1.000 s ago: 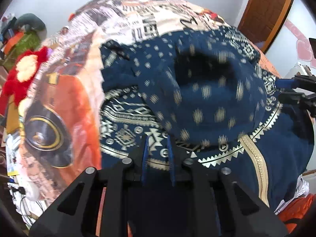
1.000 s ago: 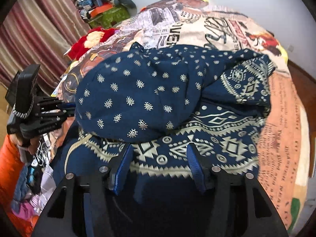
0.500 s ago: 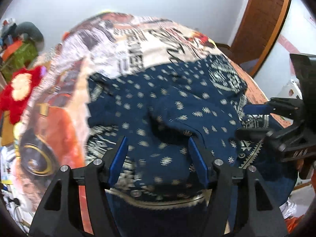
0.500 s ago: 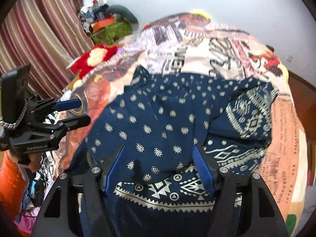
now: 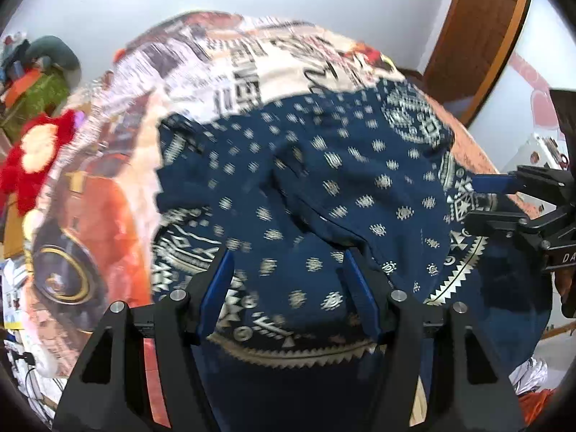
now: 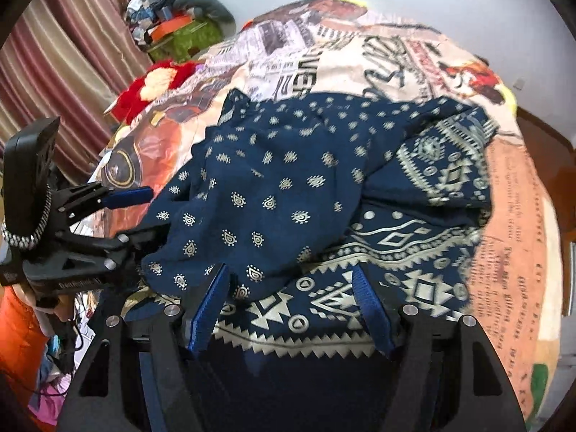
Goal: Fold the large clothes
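- left wrist view: my left gripper (image 5: 288, 284) hangs over the navy patterned garment (image 5: 324, 187), which lies heaped on the bed (image 5: 252, 72). its jaws have just been opening and now stand apart with nothing gripped, the cloth lying below them. my right gripper (image 5: 482, 198) shows at the right edge, over the garment's border.
- right wrist view: my right gripper (image 6: 291, 302) is spread too, empty, above the zigzag hem. the folded-over dotted layer (image 6: 259, 194) covers the banded part. my left gripper (image 6: 133, 212) sits at the garment's left edge.
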Tool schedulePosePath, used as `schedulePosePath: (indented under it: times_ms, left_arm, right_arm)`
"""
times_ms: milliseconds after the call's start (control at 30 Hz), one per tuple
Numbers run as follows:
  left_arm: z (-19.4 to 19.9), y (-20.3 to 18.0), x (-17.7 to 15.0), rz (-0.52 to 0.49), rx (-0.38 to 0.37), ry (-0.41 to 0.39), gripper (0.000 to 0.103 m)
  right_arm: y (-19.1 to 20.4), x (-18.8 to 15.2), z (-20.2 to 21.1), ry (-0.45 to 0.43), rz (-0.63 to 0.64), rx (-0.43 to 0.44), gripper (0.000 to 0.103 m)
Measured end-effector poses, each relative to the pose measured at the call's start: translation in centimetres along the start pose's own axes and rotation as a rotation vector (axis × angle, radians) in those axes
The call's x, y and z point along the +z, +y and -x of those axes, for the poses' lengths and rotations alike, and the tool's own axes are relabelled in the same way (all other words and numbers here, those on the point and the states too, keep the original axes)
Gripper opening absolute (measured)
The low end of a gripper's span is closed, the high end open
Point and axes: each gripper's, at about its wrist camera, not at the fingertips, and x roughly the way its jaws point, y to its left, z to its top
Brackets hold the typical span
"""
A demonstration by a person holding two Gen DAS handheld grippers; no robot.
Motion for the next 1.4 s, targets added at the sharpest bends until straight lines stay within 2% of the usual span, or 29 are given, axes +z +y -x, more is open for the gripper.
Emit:
schedulePosePath:
  times_ms: [167,300,433,567,733,867,1000,1167,1233,1267,1333,1367,1400]
  left_arm:
    - [3.0,1.9,-0.1,0.032,0.049,-0.061,0.063]
    - [4.7,4.1,-1.5,0.083,0.083,-0.084,0.064]
    - [4.8,6.2,-3.8,0.148,0.089,-0.063,0.065]
    - [3.7,8.0,-6.9,0.220,0.091,0.001,0.065]
    - [1.7,9.5,-11.4,0.342,0.021,0.088,0.065]
    - [-0.2,9.8,-14.5,0.417,-0.035,0.156,0.065]
    - [-1.6,10.1,-16.3,0.516,-0.102,0.186,0.065]
    - [-2.3,10.6,-16.8,0.601,-0.178,0.195,0.064]
    - [-2.1,10.1,-16.4,0.574,-0.202,0.189,0.047]
    - [-1.8,9.8,-16.2,0.551,-0.191,0.183,0.044]
    - [-1.1,9.1,-15.8,0.497,-0.171,0.171,0.020]
    - [-0.8,8.7,-15.4,0.474,-0.166,0.163,0.015]
    - [-0.4,8.7,-15.2,0.464,-0.169,0.155,0.011]
  right_arm:
    - [-0.1,-0.6,3.4,-0.070,0.012,-0.044,0.069]
    - [-0.7,-1.9,5.9,-0.117,-0.002,-0.088,0.073]
    - [-1.7,-4.0,7.7,-0.144,-0.048,-0.114,0.074]
    - [-2.5,-6.5,8.0,-0.140,-0.125,-0.125,0.074]
    - [-3.2,-9.9,7.7,-0.103,-0.220,-0.106,0.074]
    - [-2.3,-11.6,8.1,-0.126,-0.204,-0.120,0.074]
    - [-1.8,-12.2,8.0,-0.144,-0.224,-0.102,0.075]
    - [-0.7,-12.1,7.5,-0.163,-0.212,-0.066,0.075]
    - [-0.5,-12.1,7.3,-0.173,-0.212,-0.053,0.071]
    - [-0.5,-12.1,7.2,-0.175,-0.212,-0.051,0.068]
    - [-0.5,-12.0,7.2,-0.179,-0.214,-0.054,0.051]
    - [-0.6,-12.0,7.2,-0.180,-0.214,-0.051,0.045]
    - [-0.8,-11.9,7.1,-0.178,-0.219,-0.040,0.033]
